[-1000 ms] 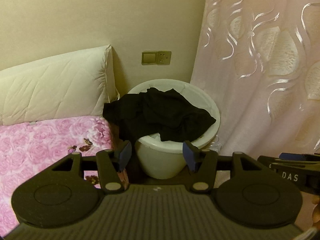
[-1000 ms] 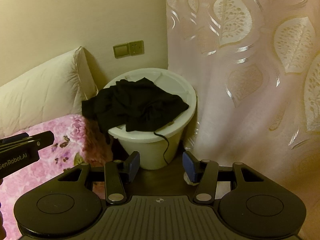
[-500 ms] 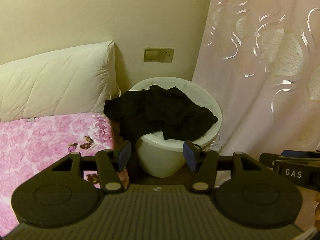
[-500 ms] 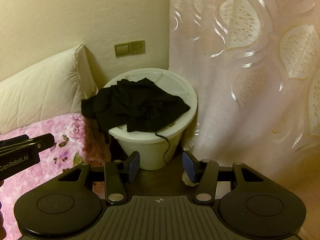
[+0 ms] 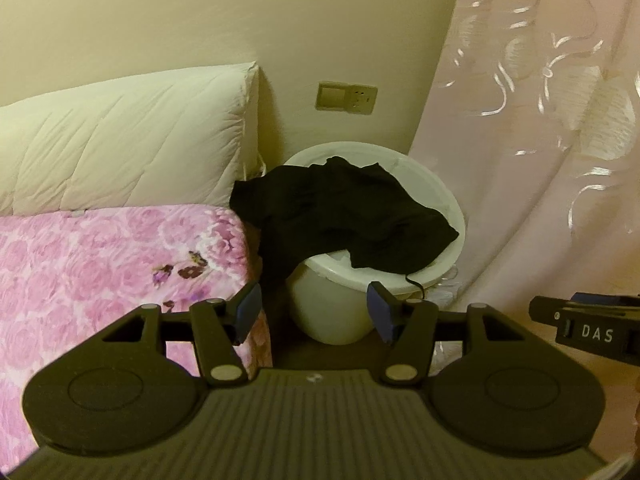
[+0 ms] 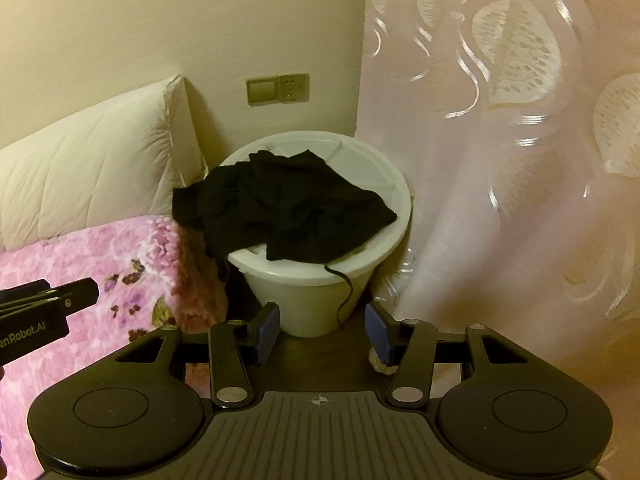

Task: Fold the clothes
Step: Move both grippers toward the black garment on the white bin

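**Operator:** What is lying in front of the grippers, taken from the biggest item down?

**Technician:** The bed, under a pink rose-print cover, is filling the left side, with a white pillow standing against the wall behind it. A pale patterned curtain is hanging along the right. Between bed and curtain a white bucket is sitting on the dark floor. The black garment is lying crumpled across the bucket's mouth, one end spilling over the left rim toward the bed, and a thin black cord is dangling down the bucket's front.

**Operator:** What state are the fingers in?

**Technician:** Both sets are standing wide apart with nothing between them. The left gripper and the right gripper are pointing down at the bucket, well short of the cloth.

**Operator:** Which step is in hand, and how is it done well?

**Technician:** In my judgement the pick-up is beginning; no folding is under way yet. Recommended procedure: bring each gripper to a separate raised ridge of fabric near the garment's outer ends, not to the middle of the heap, so the piece opens out while lifting. Close on cloth only, keeping the pads clear of the bucket rim and of the cord. Lift straight up until the hanging end is clearing the rim, otherwise the bucket may be tipping. Then carry the garment to the bed cover, which looks like the flat surface for spreading.
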The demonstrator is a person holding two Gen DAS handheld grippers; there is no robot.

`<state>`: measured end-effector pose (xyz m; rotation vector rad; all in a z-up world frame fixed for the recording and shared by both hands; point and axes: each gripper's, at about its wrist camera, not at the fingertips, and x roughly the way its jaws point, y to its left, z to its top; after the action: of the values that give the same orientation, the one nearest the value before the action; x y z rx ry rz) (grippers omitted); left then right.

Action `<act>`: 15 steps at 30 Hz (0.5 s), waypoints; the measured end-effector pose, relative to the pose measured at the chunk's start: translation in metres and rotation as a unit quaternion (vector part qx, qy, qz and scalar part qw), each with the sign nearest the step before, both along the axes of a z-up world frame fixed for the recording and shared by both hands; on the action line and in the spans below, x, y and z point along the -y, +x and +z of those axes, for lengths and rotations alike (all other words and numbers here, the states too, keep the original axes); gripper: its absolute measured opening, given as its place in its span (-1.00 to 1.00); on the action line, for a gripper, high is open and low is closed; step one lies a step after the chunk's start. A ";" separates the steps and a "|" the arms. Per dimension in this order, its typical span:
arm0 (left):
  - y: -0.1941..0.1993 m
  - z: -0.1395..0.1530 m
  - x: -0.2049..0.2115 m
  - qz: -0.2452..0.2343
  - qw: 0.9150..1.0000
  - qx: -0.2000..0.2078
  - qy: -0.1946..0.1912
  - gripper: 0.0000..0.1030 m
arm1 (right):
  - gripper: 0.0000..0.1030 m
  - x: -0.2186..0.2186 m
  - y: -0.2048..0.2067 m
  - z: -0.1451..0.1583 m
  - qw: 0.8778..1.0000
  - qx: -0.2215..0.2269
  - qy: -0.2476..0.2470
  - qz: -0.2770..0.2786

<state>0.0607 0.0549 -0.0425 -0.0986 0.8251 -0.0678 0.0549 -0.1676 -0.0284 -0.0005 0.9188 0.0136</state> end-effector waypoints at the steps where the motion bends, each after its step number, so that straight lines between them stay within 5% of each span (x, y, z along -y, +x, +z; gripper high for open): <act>1: 0.001 0.000 0.000 0.002 1.000 0.000 0.001 0.07 | 0.00 -0.001 0.002 0.000 1.000 0.000 0.000 0.000; 15: 0.029 -0.014 0.011 -0.001 1.000 -0.020 0.000 0.19 | 0.00 0.017 0.022 -0.003 0.997 0.057 0.041 0.008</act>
<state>0.0896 0.0440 -0.0566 -0.0998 0.8660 -0.0685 0.0771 -0.1847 -0.0309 0.0662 0.8029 0.0653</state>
